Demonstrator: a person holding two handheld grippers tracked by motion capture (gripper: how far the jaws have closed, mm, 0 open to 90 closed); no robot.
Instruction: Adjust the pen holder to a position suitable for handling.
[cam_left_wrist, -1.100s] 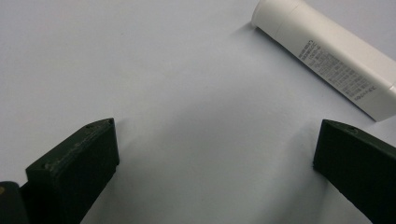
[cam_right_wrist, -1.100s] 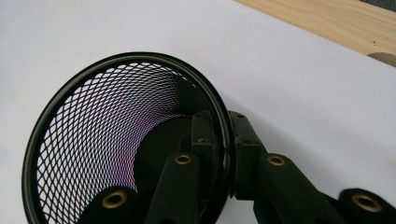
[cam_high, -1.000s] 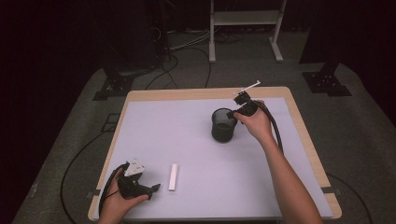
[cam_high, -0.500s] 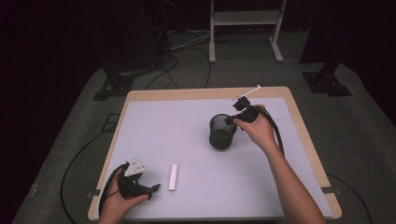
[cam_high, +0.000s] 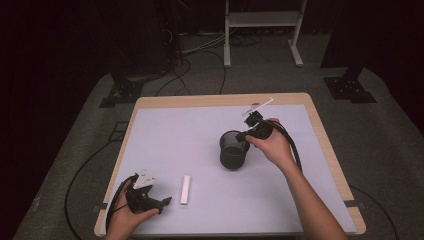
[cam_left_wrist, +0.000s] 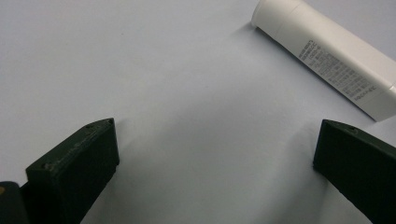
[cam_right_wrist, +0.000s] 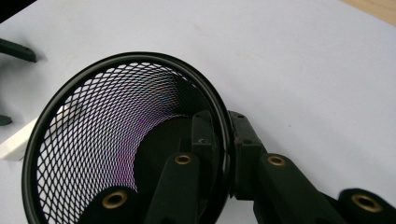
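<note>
Mesh cup, black wire, sits right of the table's centre, a little toward the far edge. It reads slightly tilted in the high view; hard to be sure. Right gripper is pinched on its rim: in the right gripper view one jaw is inside the mesh wall and the other outside, rim clamped between them. Cup interior looks empty, dark base visible through the mesh.

White tube lies flat near the table's near edge, left of centre, well apart from the cup. Small print on its side shows in the left gripper view.

Left gripper rests low at the near-left corner, just beside the tube, jaws spread wide and holding nothing. The tube lies ahead of the right-hand jaw in its own view, not between the two.

Table has a pale sheet over a wooden border.

Judgement: cup is secured and in hand; tube not yet grasped. If the tube is meant for the cup, pick-up and drop-in both remain. Early stage.
</note>
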